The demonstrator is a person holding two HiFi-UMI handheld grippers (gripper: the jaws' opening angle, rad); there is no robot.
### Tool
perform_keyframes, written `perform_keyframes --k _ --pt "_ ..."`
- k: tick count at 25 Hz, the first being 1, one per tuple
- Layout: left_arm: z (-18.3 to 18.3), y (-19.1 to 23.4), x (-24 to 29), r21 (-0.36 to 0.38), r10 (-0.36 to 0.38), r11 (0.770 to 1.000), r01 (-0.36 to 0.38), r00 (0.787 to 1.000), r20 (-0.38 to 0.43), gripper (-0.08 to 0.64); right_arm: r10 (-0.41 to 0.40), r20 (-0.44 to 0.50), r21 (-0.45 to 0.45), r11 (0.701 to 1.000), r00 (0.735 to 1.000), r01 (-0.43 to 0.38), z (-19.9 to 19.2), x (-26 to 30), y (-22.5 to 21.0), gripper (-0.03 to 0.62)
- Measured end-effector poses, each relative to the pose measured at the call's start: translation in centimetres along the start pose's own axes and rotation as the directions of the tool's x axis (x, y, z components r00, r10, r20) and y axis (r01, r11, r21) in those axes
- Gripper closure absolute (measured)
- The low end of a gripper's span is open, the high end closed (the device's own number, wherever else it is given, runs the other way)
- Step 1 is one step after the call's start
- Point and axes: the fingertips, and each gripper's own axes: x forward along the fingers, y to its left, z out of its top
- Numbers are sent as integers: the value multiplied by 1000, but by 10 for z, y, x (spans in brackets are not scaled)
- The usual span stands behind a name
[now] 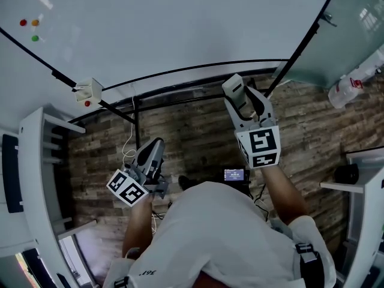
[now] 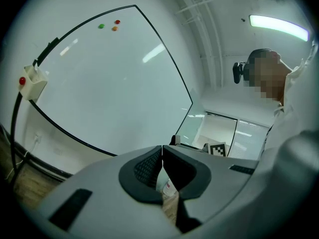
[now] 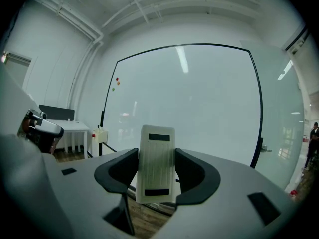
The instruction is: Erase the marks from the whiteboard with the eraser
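The whiteboard (image 1: 168, 23) fills the top of the head view, and I see no pen marks on it. Three small magnets (image 1: 30, 27) sit near its upper left. My right gripper (image 1: 241, 98) is raised just below the board's lower edge, shut on a white ribbed eraser (image 1: 233, 87). In the right gripper view the eraser (image 3: 157, 163) stands upright between the jaws, in front of the whiteboard (image 3: 189, 98) and apart from it. My left gripper (image 1: 154, 146) hangs lower at the left. Its jaws meet with nothing between them in the left gripper view, where the whiteboard (image 2: 109, 78) lies ahead.
A small white box (image 1: 89, 90) with a red dot clings to the board's lower left frame. A spray bottle (image 1: 351, 84) stands at the right by a glass wall. White tables (image 1: 36, 179) flank me on both sides. A black device (image 1: 235, 174) lies on the wood floor.
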Motion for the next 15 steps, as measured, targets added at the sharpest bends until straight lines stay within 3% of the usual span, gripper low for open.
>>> perform_keyframes --k 15 --pt "9 12 -14 -5 -31 1000 31 999 -16 552 -34 -38 8 999 999 35 -9 -6 21 347"
